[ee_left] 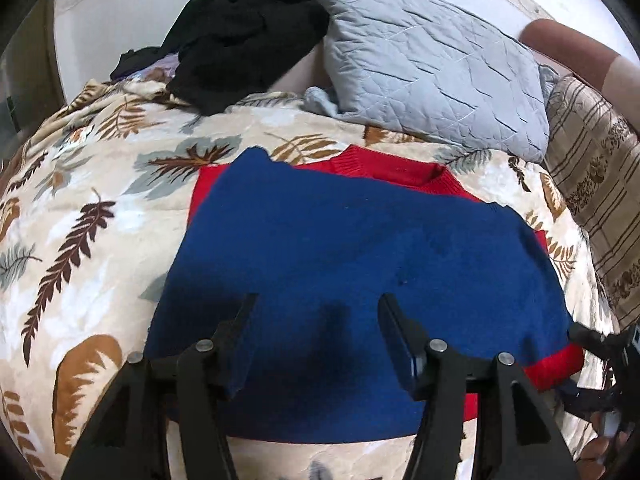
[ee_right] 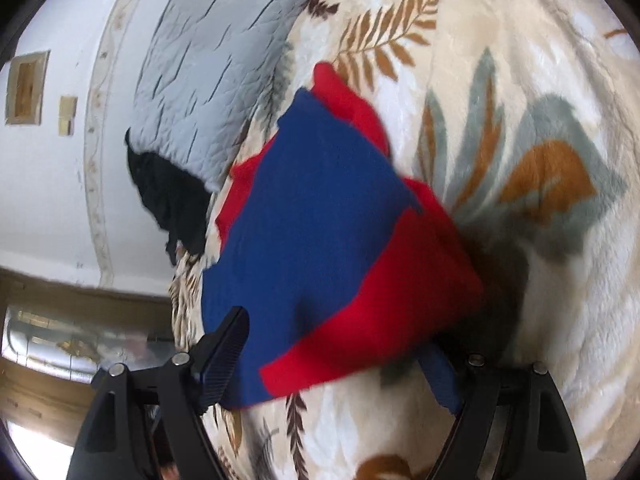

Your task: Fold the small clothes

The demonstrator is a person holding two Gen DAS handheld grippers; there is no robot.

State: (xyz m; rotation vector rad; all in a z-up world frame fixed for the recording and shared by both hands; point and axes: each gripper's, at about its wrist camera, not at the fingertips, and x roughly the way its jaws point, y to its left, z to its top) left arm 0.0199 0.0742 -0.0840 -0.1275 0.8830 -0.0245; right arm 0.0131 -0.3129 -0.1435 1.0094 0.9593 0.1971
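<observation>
Left hand-held gripper [ee_left: 318,312] first, nearest the lens: jaws parted, hanging just over the near part of the blue-and-red sweater [ee_left: 340,240], nothing pinched between the pads. The sweater lies spread on the bed's feather-print blanket [ee_left: 80,220], blue panel uppermost, red showing at the collar on the far side and along the near right hem.

Over to the right wrist view: right hand-held gripper [ee_right: 340,344] stands wide, and the sweater [ee_right: 320,220] sits between its fingers, a red corner lifted off the blanket [ee_right: 520,80] with a shadow under it. The frame is smeared, so whether the pads actually press on the knit I cannot tell; the right finger is partly hidden behind cloth.

The risks, as I judge them. With jaws this wide, that raised corner could slip out and flop back, leaving a crooked fold. The blanket is plush and soft, so a low bite may take the blanket along with the sweater and drag both. A pull from one side alone could skew the blue panel off the red layer beneath.

Further off, a grey quilted pillow [ee_left: 432,68] rests near the head of the bed, a black garment [ee_left: 248,32] heaped beside it, and a striped cushion [ee_left: 592,208] at the right edge.

Containers: none in view, no basket or box for finished pieces.
</observation>
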